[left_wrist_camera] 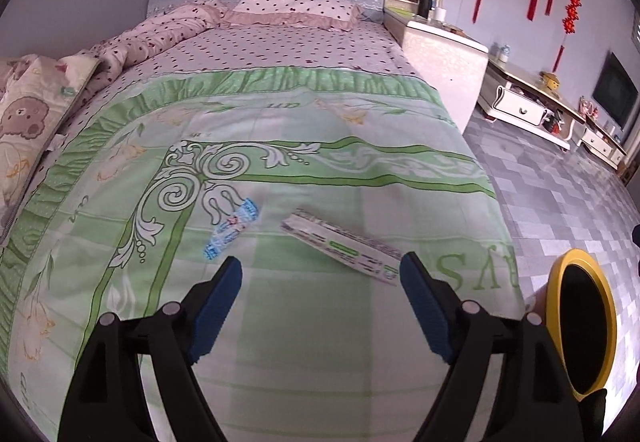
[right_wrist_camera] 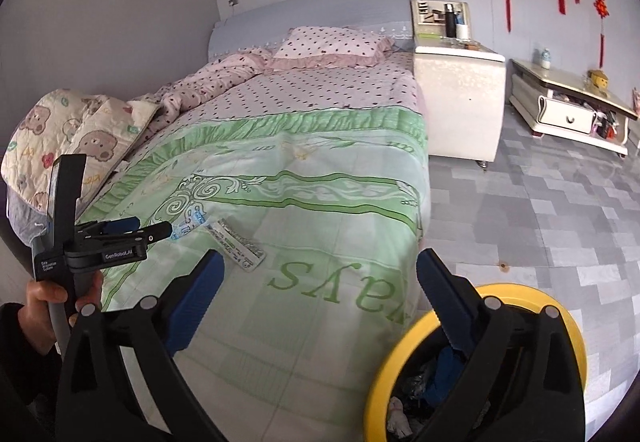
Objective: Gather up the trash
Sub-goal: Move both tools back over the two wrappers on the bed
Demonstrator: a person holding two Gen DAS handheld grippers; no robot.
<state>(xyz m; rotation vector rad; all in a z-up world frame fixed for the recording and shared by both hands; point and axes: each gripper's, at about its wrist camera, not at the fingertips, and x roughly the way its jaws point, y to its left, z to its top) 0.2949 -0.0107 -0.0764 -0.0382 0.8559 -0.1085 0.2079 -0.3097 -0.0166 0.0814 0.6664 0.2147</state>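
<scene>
On the green bedspread [left_wrist_camera: 280, 145], left to right: my left claw [left_wrist_camera: 321, 270] hovers with jaws spread wide and empty. Just beyond its left finger lies a small blue-white wrapper [left_wrist_camera: 231, 228], likely light, crinkly and slippery; I would pinch its middle. Right of it, a long flat carton [left_wrist_camera: 344, 248], probably stiff and light, best gripped across its narrow width. My right claw [right_wrist_camera: 320, 266] is released too. The yellow-rimmed bin [right_wrist_camera: 476, 362] stands beside the bed's right edge, with open floor beyond.
</scene>
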